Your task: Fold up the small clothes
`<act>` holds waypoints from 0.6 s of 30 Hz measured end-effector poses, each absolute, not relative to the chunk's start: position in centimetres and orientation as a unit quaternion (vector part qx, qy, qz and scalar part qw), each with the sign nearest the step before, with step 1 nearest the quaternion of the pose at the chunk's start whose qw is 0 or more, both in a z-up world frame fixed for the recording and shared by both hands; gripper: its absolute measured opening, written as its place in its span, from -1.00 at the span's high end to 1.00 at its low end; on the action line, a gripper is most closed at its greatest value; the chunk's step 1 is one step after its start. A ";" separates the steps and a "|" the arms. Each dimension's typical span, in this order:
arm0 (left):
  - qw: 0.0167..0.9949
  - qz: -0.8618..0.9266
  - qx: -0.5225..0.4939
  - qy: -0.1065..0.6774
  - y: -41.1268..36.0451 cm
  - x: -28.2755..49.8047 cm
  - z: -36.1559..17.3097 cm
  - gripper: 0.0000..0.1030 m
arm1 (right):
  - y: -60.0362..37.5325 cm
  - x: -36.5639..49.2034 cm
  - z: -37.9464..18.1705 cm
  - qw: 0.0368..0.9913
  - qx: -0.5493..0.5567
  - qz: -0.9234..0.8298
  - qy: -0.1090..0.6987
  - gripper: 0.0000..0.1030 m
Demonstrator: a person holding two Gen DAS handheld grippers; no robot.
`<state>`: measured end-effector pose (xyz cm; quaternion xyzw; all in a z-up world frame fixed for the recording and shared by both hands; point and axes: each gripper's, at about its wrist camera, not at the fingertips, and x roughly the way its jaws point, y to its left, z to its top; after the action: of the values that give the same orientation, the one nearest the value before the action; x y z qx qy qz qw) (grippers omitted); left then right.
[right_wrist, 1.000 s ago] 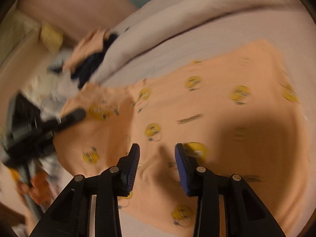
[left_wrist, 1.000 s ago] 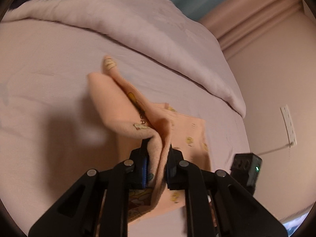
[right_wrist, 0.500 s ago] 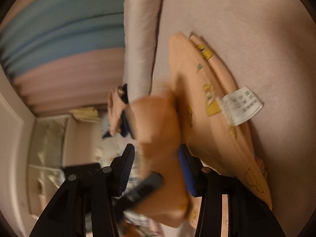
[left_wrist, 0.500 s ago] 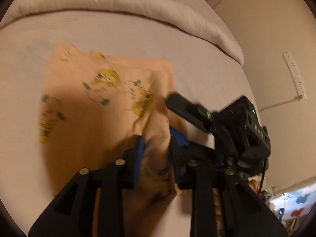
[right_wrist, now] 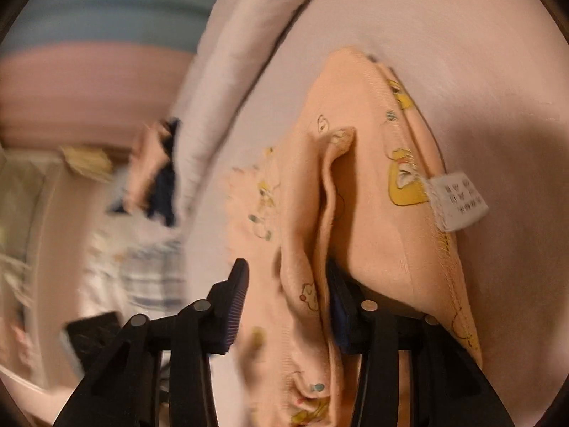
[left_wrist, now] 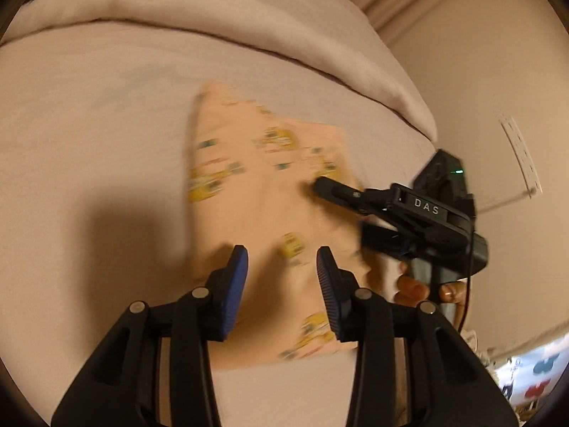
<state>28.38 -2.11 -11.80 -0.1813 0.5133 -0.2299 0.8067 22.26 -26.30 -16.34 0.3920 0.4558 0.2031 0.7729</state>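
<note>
A peach garment [left_wrist: 249, 195] printed with yellow cartoon figures lies folded on the pale bed sheet [left_wrist: 106, 124]. My left gripper [left_wrist: 281, 252] hovers over its near part, jaws opening, with no cloth pinched between the blue pads. My right gripper [left_wrist: 339, 208], held by a hand [left_wrist: 412, 288], reaches in over the garment's right edge. In the right wrist view a raised fold of the garment [right_wrist: 370, 213] stands between the jaws of the right gripper [right_wrist: 284, 267], which are closing. The left pad is still apart from the cloth. A white care label [right_wrist: 457, 201] sticks out.
A rolled duvet [left_wrist: 213, 10] runs along the far side of the bed. Beyond the bed's right edge is a wall with a white socket strip [left_wrist: 519, 153]. More clothes, peach and dark blue, lie in a heap [right_wrist: 156, 174] past the duvet.
The left gripper let go of the lifted cloth, and the garment now lies folded flat. The right gripper swung round to the garment's edge and took a fold between its jaws.
</note>
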 end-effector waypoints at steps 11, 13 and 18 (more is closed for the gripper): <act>0.793 -0.222 -0.200 0.531 -0.3 26.4 -14.4 0.24 | -28.0 22.0 -11.3 0.891 0.203 0.119 0.388 0.83; 0.793 -0.226 -0.197 0.531 -0.9 26.4 -14.3 0.24 | -28.9 22.6 -12.5 0.885 0.194 0.097 0.412 0.84; 0.813 -0.214 -0.160 0.517 -2.1 26.0 -13.3 0.24 | -30.8 23.6 -16.5 0.867 0.210 0.081 0.444 0.81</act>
<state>26.01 -2.13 -13.35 -0.1600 0.5172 -0.2143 0.8130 23.60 -30.78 -16.47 0.2096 0.4439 0.0814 0.8674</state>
